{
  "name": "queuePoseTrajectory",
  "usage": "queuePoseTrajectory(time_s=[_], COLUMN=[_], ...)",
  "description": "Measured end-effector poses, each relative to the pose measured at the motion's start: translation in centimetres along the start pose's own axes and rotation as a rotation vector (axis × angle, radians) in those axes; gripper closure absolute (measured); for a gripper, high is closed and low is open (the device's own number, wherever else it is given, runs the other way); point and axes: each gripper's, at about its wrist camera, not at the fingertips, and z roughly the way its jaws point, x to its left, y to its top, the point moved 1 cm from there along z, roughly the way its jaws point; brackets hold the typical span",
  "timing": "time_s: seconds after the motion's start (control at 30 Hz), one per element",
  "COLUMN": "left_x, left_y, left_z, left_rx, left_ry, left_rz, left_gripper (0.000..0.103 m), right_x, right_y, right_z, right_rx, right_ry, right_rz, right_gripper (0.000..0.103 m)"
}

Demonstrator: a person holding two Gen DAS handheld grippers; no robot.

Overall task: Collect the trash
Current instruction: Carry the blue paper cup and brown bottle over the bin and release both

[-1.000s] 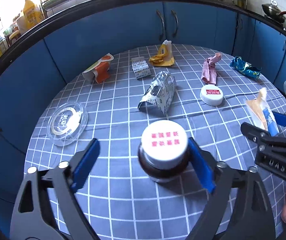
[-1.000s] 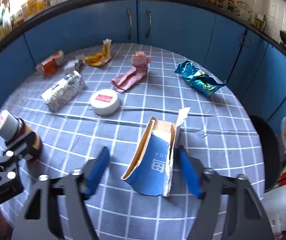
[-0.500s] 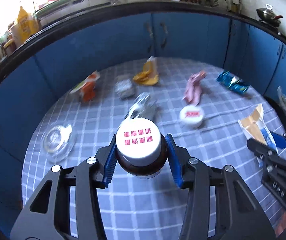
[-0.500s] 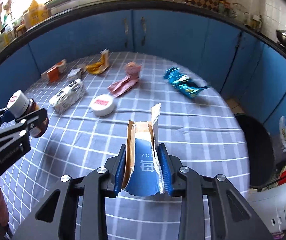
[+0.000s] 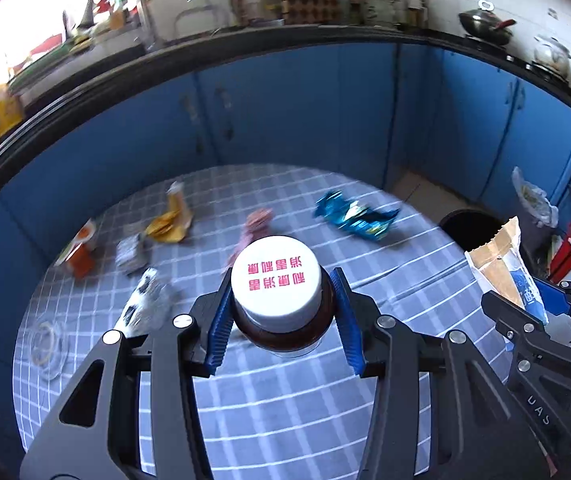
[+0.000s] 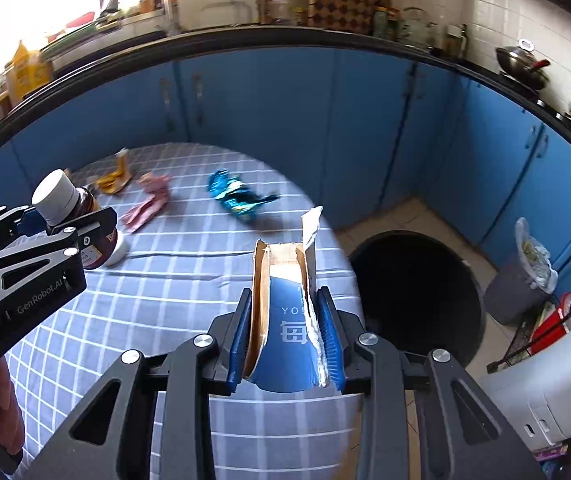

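Observation:
My left gripper is shut on a brown bottle with a white cap, held up off the checked round table. In the right wrist view the same bottle shows at the left edge, in the left gripper. My right gripper is shut on a torn blue paper carton, squeezed flat and lifted near the table's right edge. The left wrist view catches that carton at far right. A black trash bin stands on the floor to the right of the table.
On the table lie a blue foil wrapper, a pink wrapper, a yellow packet, an orange cup, a silver bag and a clear lid. Blue cabinets ring the table. A grey bin stands at far right.
Both grippers closed, the left on the bottle and the right on the carton, then lifted them off the table and swung right, bringing the black bin into view.

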Motion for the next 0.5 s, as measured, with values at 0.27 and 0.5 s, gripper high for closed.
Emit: queuePoseTrajectory(time_s=[0.27, 0.5], left_x=[-4.0, -7.2], left_y=[2.6, 4.5], left_z=[0.3, 0.9], left_rx=[-0.033, -0.057], left_ry=[-0.027, -0.045], left_rz=[0.041, 0.060], left_gripper=[0.056, 0.056], right_x=[-4.3, -7.1], right_y=[1.0, 1.7], right_z=[-0.4, -0.1], right_rx=[-0.029, -0.043], right_ry=[-0.040, -0.068], right_rz=[0.040, 0.059], right_gripper=[0.072, 0.072])
